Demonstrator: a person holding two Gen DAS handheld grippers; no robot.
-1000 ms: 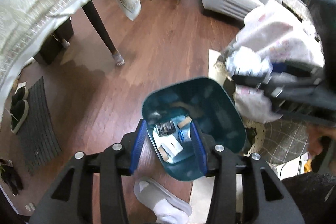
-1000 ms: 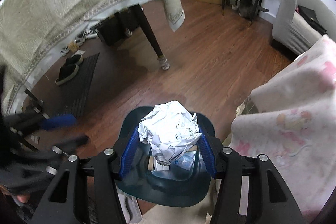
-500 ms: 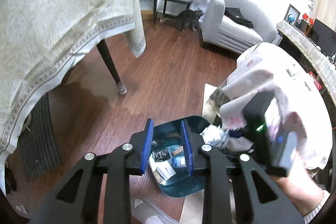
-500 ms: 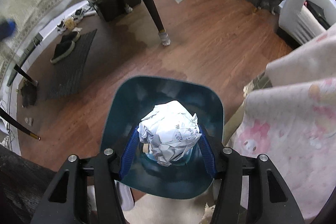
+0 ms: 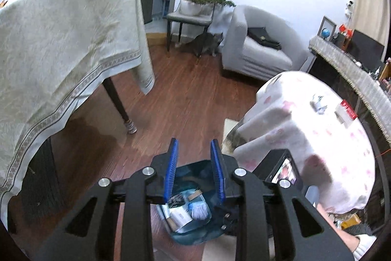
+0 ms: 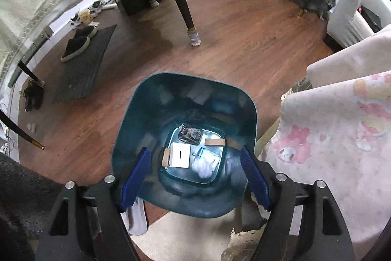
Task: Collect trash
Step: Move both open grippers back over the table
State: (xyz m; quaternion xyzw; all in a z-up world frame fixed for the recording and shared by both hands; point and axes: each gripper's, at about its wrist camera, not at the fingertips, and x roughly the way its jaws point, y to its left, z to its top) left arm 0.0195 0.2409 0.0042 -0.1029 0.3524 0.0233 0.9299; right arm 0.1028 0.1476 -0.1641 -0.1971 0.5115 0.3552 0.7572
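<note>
A teal trash bin stands on the wood floor, and several scraps lie on its bottom. My right gripper is open and empty, right above the bin's near rim. The crumpled paper ball is not clearly in view. My left gripper is open and empty, raised above the bin, which shows low between its fingers. On the round table with a pink-patterned cloth lie a small crumpled wrapper and a red-and-white pack.
A table with a cream cloth stands at the left, its dark leg close by. A grey sofa, a chair with plants and a grey cat are at the back. Shoes on a dark mat lie at the left. A white slipper lies beside the bin.
My right gripper has opened and the crumpled paper ball has left it over the bin. My left gripper has risen and tilted up toward the room.
</note>
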